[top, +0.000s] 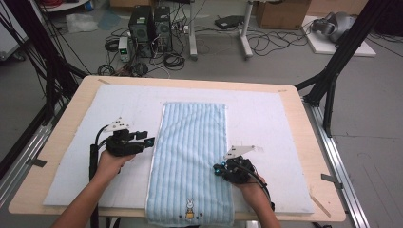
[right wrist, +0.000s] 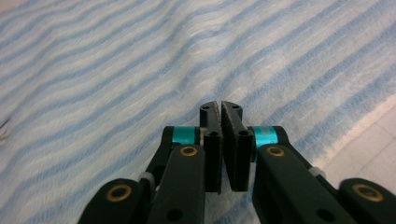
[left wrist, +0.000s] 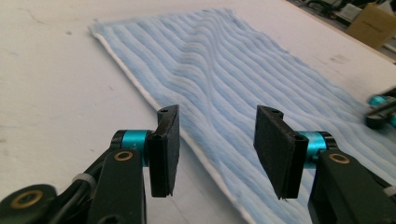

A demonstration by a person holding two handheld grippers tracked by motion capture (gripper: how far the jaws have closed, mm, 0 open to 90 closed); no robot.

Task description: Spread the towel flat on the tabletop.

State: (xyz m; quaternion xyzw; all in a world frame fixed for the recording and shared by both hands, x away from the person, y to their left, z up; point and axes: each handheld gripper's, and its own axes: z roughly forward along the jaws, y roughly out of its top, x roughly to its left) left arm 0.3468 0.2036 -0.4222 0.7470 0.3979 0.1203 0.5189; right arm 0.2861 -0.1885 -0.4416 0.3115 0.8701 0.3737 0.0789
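Left gripper [top: 151, 141] sits half-open and empty at the blue striped towel's [top: 190, 156] left edge, right gripper [top: 217, 169] closed, holding nothing, lower right.

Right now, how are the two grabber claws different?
The left gripper has its jaws spread apart with nothing between them; the right gripper has its jaws pressed shut. The left one sits at the blue striped towel's left edge, the right one over its right side. Both have black jaws and teal collars.

Grey floor [top: 285, 66] behind the table holds computer towers [top: 150, 29] and cables [top: 266, 43].
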